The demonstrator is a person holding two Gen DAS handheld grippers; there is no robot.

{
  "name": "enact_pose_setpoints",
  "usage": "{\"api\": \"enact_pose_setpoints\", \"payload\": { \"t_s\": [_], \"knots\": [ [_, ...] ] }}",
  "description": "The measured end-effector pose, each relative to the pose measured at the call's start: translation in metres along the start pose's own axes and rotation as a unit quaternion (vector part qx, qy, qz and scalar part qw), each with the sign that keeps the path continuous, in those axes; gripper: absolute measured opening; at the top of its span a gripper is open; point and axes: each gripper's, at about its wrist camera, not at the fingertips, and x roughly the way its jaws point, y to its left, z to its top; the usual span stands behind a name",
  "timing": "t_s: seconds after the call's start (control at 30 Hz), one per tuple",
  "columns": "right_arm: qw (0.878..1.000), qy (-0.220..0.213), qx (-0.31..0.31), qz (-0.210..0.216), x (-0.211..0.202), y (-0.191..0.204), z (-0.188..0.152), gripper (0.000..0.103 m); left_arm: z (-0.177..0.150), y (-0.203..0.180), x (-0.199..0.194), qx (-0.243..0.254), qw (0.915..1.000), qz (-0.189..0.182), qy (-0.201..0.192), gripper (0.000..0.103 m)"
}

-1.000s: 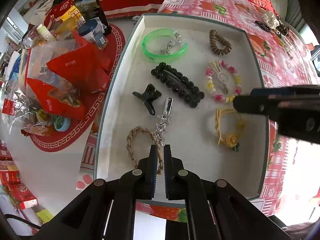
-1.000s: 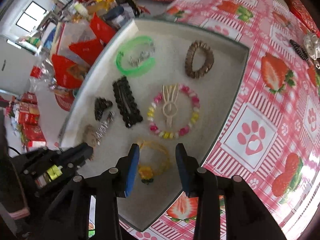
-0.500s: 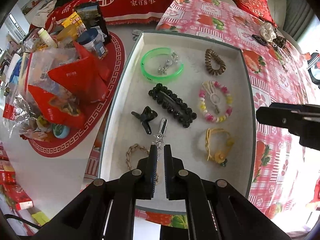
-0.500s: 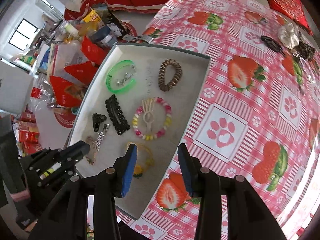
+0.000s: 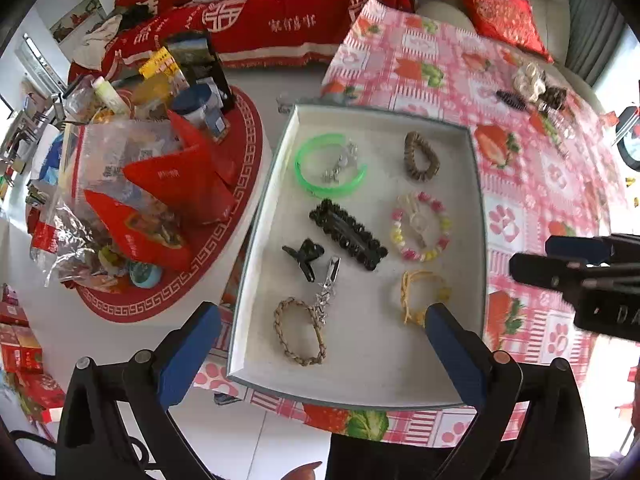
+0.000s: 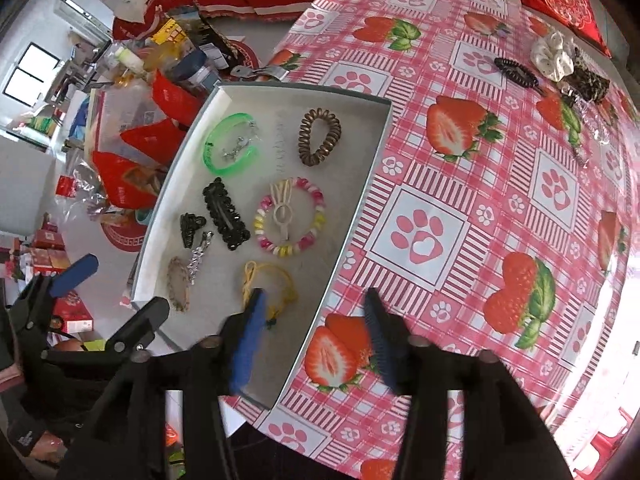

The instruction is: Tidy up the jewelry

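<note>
Tray (image 5: 256, 216): your shallow white tray sits at the left edge of the strawberry tablecloth (image 6: 460, 184).
Far row: green bangle (image 5: 330, 166) with a silver chain (image 5: 340, 164) inside it; brown coil hair tie (image 5: 420, 157) beside it.
Middle row: black beaded barrette (image 5: 348, 234), small black claw clip (image 5: 304, 256), pastel bead bracelet (image 5: 420, 226) around a cream clip (image 5: 416, 216).
Near row: braided tan bracelet (image 5: 300, 330), silver clip (image 5: 328, 288) touching it, yellow cord bracelet (image 5: 420, 294).
Outside tray: more hair ties (image 6: 552, 64) lie well apart, at the cloth's far side.
Left gripper (image 5: 316, 344): your jaws are opening wide above the near row, nothing between them.
Right gripper (image 6: 316, 340): your jaws are opening over the tray's right rim, holding nothing.
</note>
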Motion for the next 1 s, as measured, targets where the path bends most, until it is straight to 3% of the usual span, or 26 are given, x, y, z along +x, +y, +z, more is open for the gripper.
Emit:
{"api": "enact_pose_setpoints", "payload": {
  "t_s": [0.13, 0.2, 0.37, 0.73, 1.0],
  "knots": [
    [1.0, -0.011, -0.01, -0.013, -0.02, 0.01, -0.001, 0.067, 0.003, 0.004, -0.025, -0.009, 0.9999, 0.0, -0.014, 0.103],
    [1.0, -0.017, -0.009, -0.02, -0.03, 0.013, -0.002, 0.083, 0.005, 0.006, -0.036, -0.011, 0.9999, -0.003, -0.013, 0.103],
    [0.999, -0.036, -0.008, -0.035, -0.058, 0.022, -0.006, 0.088, 0.007, 0.009, -0.065, -0.014, 0.9996, -0.005, -0.024, 0.103],
    [0.993, -0.098, -0.027, -0.062, -0.105, 0.049, -0.018, 0.089, -0.001, 0.013, -0.104, -0.012, 0.9994, 0.008, -0.033, 0.103],
    [0.991, -0.1, -0.047, -0.081, -0.121, 0.063, -0.021, 0.089, -0.005, 0.015, -0.115, -0.019, 0.9992, 0.014, -0.034, 0.103]
  ]
}}
